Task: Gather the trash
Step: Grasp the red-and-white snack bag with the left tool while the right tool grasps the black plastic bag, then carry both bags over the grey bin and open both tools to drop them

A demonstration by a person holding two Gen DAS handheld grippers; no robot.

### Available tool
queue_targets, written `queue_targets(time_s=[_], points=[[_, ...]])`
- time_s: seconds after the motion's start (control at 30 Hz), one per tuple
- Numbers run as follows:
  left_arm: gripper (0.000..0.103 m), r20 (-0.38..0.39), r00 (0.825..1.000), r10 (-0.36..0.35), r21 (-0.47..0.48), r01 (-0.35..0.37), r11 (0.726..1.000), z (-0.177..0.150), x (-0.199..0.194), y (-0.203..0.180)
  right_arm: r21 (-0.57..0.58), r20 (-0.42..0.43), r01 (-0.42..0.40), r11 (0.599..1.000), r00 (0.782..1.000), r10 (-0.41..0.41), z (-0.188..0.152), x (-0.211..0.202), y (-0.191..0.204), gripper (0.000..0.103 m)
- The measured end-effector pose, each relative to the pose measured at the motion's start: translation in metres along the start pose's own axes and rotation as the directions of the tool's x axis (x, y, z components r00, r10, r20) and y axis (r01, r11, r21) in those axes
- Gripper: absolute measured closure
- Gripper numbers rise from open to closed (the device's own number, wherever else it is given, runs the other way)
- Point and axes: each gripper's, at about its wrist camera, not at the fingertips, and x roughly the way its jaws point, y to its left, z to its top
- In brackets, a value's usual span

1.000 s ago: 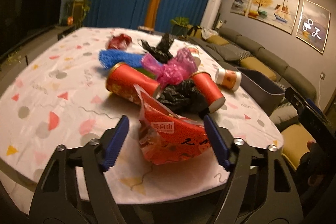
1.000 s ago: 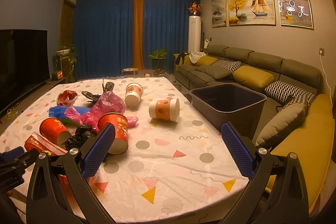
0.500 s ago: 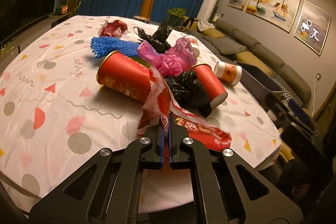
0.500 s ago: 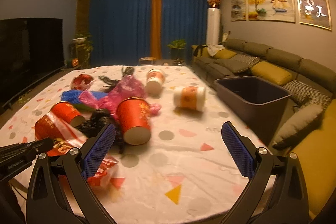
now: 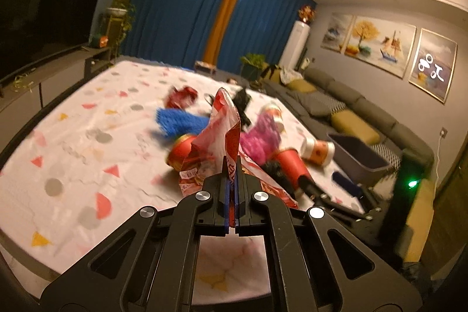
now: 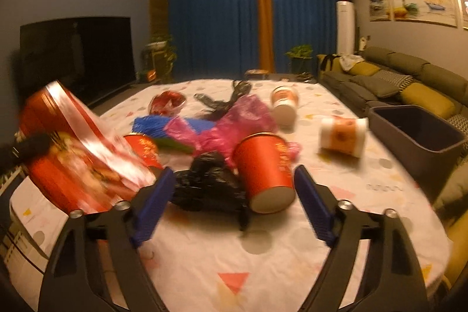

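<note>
Two grippers are at work over the round table with its white, shape-printed cloth, and we place everything from the dark grey plastic bin at its right-hand edge. Our left gripper is clamped tight on the crinkled red and white plastic snack bag, which hangs off the cloth on the side of the pile far from the bin. We judge this bag to be very light, limp and slick, so a pinch on a folded edge, as here, should serve better than a grab at loose film, which may slip out.

Our right gripper has just been closing, yet its jaws stand fairly wide and press on nothing. Between them lie the crumpled black plastic bag and the tipped-over red paper cup, both nearer the bin than the snack bag. We expect the cup to be light and stiffest near its base, easily crushed at the rim; the black bag looks soft and should gather wherever we squeeze.
</note>
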Motion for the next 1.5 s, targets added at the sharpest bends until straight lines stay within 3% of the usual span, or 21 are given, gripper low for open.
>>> queue_targets(time_s=[0.1, 0.33, 0.5, 0.67, 1.07, 1.5], points=[[0.102, 0.041, 0.998, 0.048, -0.004, -0.048, 0.999, 0.008, -0.006, 0.01, -0.013, -0.024, -0.013, 1.0, 1.0, 0.013, 0.002, 0.015, 0.008, 0.03], [0.102, 0.047, 0.997, 0.058, -0.035, -0.056, 0.998, 0.018, 0.0, 0.025, -0.028, -0.099, -0.012, 1.0, 0.995, 0.009, 0.008, 0.047, 0.017, 0.04], [0.102, 0.038, 0.998, 0.051, -0.036, -0.05, 0.998, 0.02, 0.007, 0.027, -0.039, -0.163, -0.008, 0.999, 0.987, 0.002, 0.005, 0.064, 0.016, 0.066], [0.102, 0.036, 0.998, 0.052, -0.039, -0.05, 0.998, 0.021, 0.01, 0.029, -0.039, -0.156, -0.033, 0.999, 0.987, 0.026, 0.005, 0.06, 0.015, 0.081], [0.102, 0.034, 0.998, 0.054, -0.027, -0.053, 0.998, 0.024, 0.012, 0.022, 0.003, -0.044, -0.085, 0.996, 0.995, 0.085, 0.019, 0.006, 0.0, 0.083], [0.102, 0.043, 0.999, 0.01, 0.057, -0.012, 0.998, 0.032, 0.021, -0.027, 0.061, 0.088, -0.049, 0.997, 0.995, 0.044, 0.036, -0.045, -0.042, 0.083]])
